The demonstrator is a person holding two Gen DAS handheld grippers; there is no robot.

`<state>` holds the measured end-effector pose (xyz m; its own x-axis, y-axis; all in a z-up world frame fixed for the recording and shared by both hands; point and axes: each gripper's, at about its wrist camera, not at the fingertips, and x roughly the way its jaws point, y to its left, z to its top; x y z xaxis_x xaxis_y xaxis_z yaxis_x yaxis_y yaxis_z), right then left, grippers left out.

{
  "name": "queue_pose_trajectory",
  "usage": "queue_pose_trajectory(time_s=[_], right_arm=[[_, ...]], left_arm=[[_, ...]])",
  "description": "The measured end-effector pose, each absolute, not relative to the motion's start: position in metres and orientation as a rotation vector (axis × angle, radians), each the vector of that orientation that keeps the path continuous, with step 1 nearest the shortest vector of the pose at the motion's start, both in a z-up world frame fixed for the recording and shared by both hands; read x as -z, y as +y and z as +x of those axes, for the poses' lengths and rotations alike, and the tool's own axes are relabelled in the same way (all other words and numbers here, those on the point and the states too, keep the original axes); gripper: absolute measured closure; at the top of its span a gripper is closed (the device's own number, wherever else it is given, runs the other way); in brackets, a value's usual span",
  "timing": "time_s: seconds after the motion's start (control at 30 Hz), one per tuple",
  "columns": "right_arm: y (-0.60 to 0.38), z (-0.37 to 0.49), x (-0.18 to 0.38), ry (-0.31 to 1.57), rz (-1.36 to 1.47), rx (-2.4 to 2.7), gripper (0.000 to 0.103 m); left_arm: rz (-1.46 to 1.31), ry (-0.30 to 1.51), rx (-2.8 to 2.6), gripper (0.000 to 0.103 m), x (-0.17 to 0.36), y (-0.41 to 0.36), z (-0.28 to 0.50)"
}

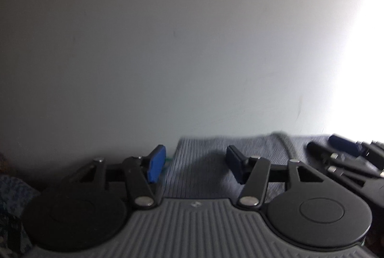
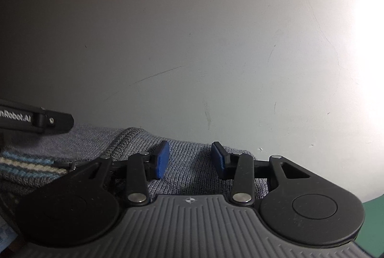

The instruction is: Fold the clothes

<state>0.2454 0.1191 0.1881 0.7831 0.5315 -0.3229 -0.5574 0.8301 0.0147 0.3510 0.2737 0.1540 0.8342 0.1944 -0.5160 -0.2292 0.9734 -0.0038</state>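
The sweater (image 2: 192, 169), a grey-blue ribbed knit, lies flat on the white desk (image 2: 192, 42), filling the low part of both wrist views with its far edge running across just beyond the fingers. In the right view a thicker ribbed band (image 2: 124, 138) crosses the knit at a slant left of the fingers, and further left a strip with blue and cream stripes (image 2: 26, 165) shows at the picture's edge. In the left view the sweater (image 1: 204, 162) ends at a straight side edge just right of the left blue pad, with bare desk (image 1: 168, 42) to the left of it.

The right gripper (image 2: 190, 159) hangs over the knit with its fingers (image 2: 162, 159) apart. The cloth shows flat in the gap between the blue pads, and neither pad presses on it. The left gripper (image 1: 195, 164) also has its fingers (image 1: 156, 167) spread, wider than the right pair, with nothing between them but the sweater's surface below and a shadow on it.

The two grippers are near each other: the right gripper (image 1: 340, 152) shows at the right edge of the left view, over the same sweater, and a black arm of the left one, with white lettering, reaches in at the left of the right view.

The desk beyond is bare, scuffed with fine scratches, and glares bright at the right side. A dark patterned cloth (image 1: 12, 198) sits at the left view's lower left corner, too blurred to make out.
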Motion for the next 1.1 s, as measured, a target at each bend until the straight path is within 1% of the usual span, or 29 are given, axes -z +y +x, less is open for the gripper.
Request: queue_pose_trajectory(time_s=[0.1,0.23,0.33,0.43,0.6,0.7,0.8,1.0,1.1], right_arm=[[0.123,0.252,-0.189,0.356,-0.093,-0.610,0.061],[0.125,0.247,-0.193,0.355,-0.104,-0.617,0.061],[0.132,0.237,-0.203,0.329,-0.112,-0.612,0.060],[0.134,0.220,-0.217,0.291,-0.093,-0.590,0.055],[0.141,0.193,-0.235,0.242,-0.020,-0.587,0.055],[0.143,0.177,-0.240,0.245,-0.007,-0.596,0.056],[0.146,0.166,-0.242,0.277,0.010,-0.591,0.056],[0.171,0.150,-0.247,0.336,-0.040,-0.589,0.056],[0.170,0.137,-0.260,0.355,0.008,-0.593,0.055]], left_arm=[[-0.082,0.522,-0.228,0.038,-0.143,0.274,0.350],[-0.075,0.524,-0.238,0.035,-0.139,0.270,0.350],[-0.045,0.524,-0.265,0.035,-0.148,0.263,0.346],[-0.025,0.525,-0.299,0.035,-0.157,0.255,0.336],[-0.051,0.545,-0.325,0.035,-0.166,0.245,0.317],[-0.079,0.549,-0.347,0.034,-0.170,0.243,0.303],[-0.087,0.547,-0.371,0.031,-0.170,0.238,0.294],[-0.083,0.517,-0.393,0.017,-0.180,0.237,0.257],[-0.058,0.503,-0.395,0.015,-0.184,0.224,0.243]])
